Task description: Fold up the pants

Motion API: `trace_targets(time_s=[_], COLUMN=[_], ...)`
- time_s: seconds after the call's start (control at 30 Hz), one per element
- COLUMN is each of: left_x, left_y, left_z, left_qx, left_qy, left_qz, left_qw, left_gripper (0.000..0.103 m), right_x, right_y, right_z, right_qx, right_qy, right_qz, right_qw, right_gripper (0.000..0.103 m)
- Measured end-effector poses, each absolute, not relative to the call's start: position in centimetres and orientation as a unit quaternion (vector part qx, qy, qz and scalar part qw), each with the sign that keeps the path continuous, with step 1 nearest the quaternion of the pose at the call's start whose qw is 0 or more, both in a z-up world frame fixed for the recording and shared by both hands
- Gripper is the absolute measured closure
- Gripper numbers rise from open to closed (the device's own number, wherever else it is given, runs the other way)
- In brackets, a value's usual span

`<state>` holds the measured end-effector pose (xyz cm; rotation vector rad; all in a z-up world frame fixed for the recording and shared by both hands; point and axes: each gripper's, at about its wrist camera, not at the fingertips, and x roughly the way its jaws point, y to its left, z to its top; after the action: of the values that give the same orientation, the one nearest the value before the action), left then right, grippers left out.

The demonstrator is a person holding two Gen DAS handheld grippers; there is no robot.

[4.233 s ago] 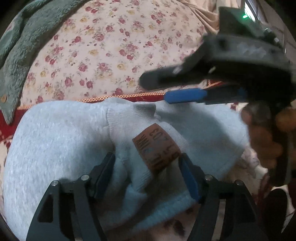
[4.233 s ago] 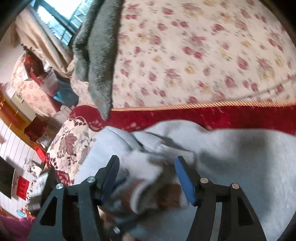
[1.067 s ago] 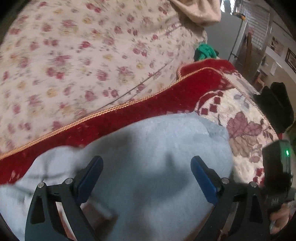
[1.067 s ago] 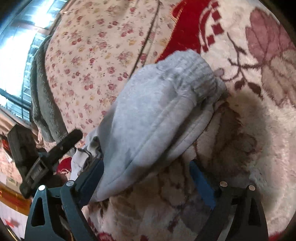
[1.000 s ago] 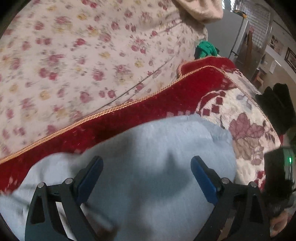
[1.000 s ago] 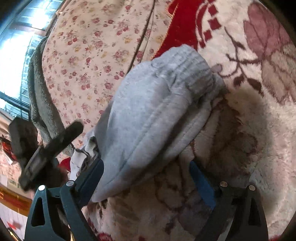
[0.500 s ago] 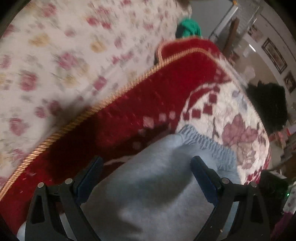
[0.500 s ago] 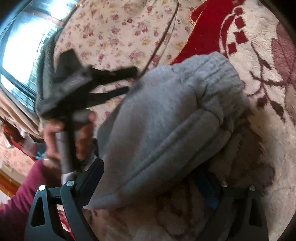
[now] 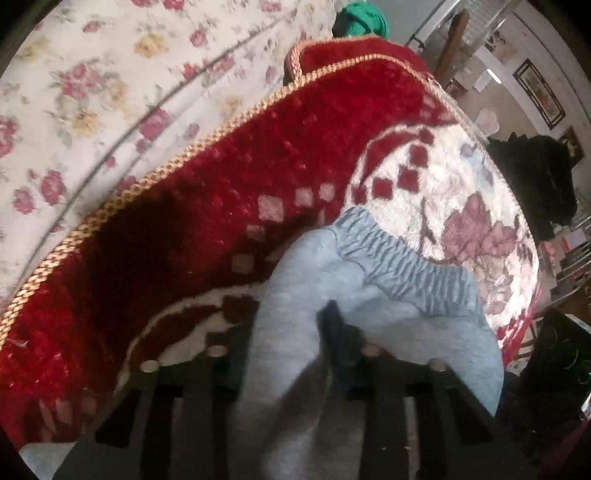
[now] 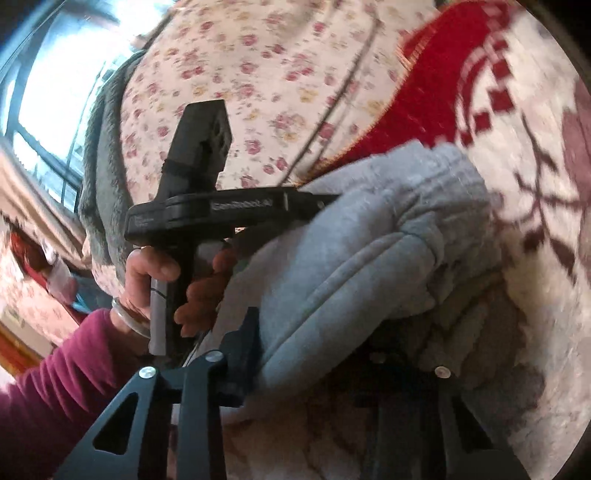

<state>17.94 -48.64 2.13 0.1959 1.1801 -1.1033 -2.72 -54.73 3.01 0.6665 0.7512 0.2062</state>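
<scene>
The grey pants [image 9: 369,295], bundled with the ribbed cuff outward, are lain on the red-and-cream blanket [image 9: 221,206] near its gold-corded edge. Fabric is being closed on by the left hand-held gripper [image 9: 288,332] and the right hand-held gripper [image 10: 314,343], seemingly to lift the end for another fold. Open blanket is left beyond the cuff.

I see a red and cream plush blanket [image 9: 229,206] edged in gold braid [image 9: 122,199], butting a rose-print sheet [image 9: 92,81]. Beyond them: a green bundle [image 9: 364,20], a dark garment [image 9: 535,181] and a bright window [image 10: 55,74].
</scene>
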Motion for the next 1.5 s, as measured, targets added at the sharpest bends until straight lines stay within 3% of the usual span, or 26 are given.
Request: trace_targets(time_s=[0.17,0.53,0.83,1.3,1.5], left_x=[17.2,17.0,16.0,13.2,12.3], left_y=[-47.0,-38.4,-29.3,-12.9,-5.1], left_z=[5.8,14.6,17.7,15.7,11.6], left_qx=[0.081,0.021,-0.033,-0.108,-0.139], left_qy=[0.503,0.449,0.416,0.405,0.426], left_qz=[-0.499,-0.492,-0.473,-0.399,-0.329], left_qw=[0.701,0.745,0.776,0.816,0.831], left_gripper=[0.081,0.081,0.081,0.081,0.091], right_x=[-3.2,-3.5,-2.9,-2.0,-2.0], right_y=[-53.9,-48.2,-41.3,-27.0,-21.0], right_z=[5.4,13.0,16.4,16.4,13.0], right_qx=[0.292,0.207,0.146,0.005,-0.075], right_qy=[0.331,0.28,0.276,0.303,0.333], right_qz=[0.105,0.135,0.18,0.25,0.257], right_qw=[0.891,0.927,0.933,0.919,0.904], right_gripper=[0.072,0.074,0.08,0.08,0.08])
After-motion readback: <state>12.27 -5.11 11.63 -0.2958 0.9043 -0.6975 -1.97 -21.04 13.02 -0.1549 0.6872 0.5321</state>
